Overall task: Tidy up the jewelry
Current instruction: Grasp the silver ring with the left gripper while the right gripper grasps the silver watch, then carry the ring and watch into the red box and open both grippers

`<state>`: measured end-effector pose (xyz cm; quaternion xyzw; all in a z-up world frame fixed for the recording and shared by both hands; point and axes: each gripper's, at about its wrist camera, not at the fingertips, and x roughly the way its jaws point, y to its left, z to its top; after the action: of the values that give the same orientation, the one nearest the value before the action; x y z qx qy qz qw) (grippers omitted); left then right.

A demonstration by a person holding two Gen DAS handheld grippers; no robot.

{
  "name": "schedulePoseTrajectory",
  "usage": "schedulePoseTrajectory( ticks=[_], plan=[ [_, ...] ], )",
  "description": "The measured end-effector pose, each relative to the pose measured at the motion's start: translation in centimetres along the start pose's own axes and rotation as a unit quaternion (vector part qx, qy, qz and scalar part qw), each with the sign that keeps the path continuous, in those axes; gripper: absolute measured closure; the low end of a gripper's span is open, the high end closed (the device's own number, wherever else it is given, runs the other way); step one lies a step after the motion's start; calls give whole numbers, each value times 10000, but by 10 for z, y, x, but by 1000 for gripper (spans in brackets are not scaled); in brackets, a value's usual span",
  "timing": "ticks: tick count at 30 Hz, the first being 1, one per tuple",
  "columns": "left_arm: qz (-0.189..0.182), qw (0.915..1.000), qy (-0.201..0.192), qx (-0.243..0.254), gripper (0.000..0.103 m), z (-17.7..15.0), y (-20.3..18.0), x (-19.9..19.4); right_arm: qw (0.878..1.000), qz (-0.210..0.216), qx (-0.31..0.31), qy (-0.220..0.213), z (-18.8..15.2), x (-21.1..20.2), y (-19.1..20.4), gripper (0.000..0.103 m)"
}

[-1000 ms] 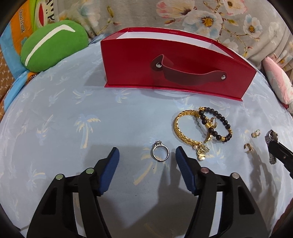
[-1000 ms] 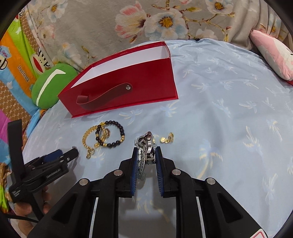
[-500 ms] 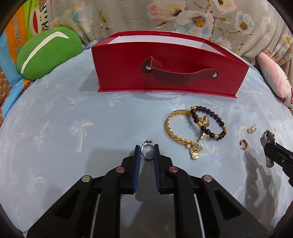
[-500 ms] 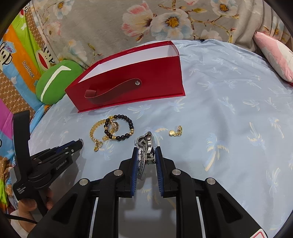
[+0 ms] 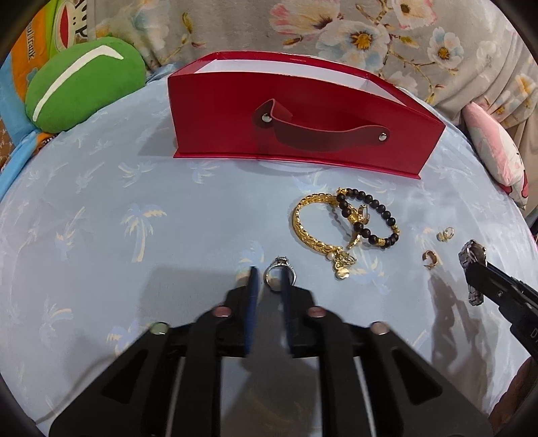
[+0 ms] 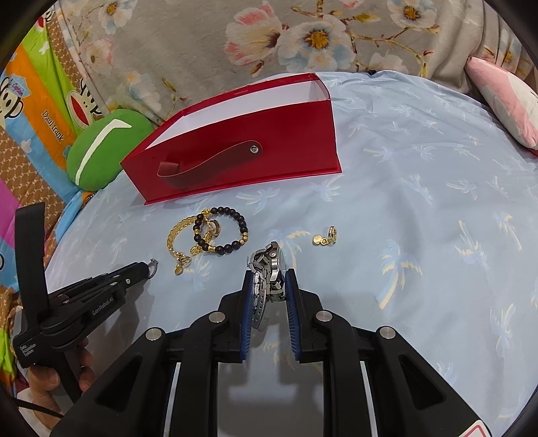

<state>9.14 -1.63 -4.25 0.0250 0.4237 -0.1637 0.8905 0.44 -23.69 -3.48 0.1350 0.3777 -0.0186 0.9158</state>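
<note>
My left gripper (image 5: 269, 280) is shut on a silver ring (image 5: 279, 271) just above the blue cloth; it also shows in the right wrist view (image 6: 153, 265). My right gripper (image 6: 269, 285) is shut on a steel watch (image 6: 269, 272), which also shows in the left wrist view (image 5: 472, 265). A gold bracelet (image 5: 311, 228) and a black bead bracelet (image 5: 373, 218) lie together on the cloth. Two gold earrings (image 5: 430, 259) (image 5: 445, 233) lie to their right. An open red box (image 5: 296, 121) with a strap handle stands behind them.
The surface is a blue palm-print cloth (image 5: 101, 218). A green cushion (image 5: 80, 80) lies at the back left and a pink pillow (image 5: 494, 148) at the right. Flowered fabric (image 5: 336, 30) hangs behind the box.
My left gripper went from open around the ring to shut on it and lifted it slightly. My right gripper stayed shut on the watch and rose a little.
</note>
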Motion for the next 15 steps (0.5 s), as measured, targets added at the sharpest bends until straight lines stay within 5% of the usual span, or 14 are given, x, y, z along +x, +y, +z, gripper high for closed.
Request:
schedulePoseTrajectory(
  ticks=[2, 9, 11, 13, 15],
  plan=[
    [17, 10000, -59, 18, 69, 0, -3, -2, 10000, 12, -14, 11, -1, 1, 0, 86],
    [28, 9998, 41, 178, 68, 3, -15, 6, 10000, 22, -9, 30, -3, 2, 2, 86],
    [91, 9997, 5, 211, 71, 2, -17, 7, 10000, 20, -12, 31, -2, 2, 2, 86],
    [66, 9997, 0, 217, 84, 2, -17, 7, 10000, 23, -3, 28, -2, 2, 1, 86],
    [34, 9998, 0, 206, 84, 2, -16, 7, 10000, 28, -4, 27, -3, 2, 2, 86]
  ],
)
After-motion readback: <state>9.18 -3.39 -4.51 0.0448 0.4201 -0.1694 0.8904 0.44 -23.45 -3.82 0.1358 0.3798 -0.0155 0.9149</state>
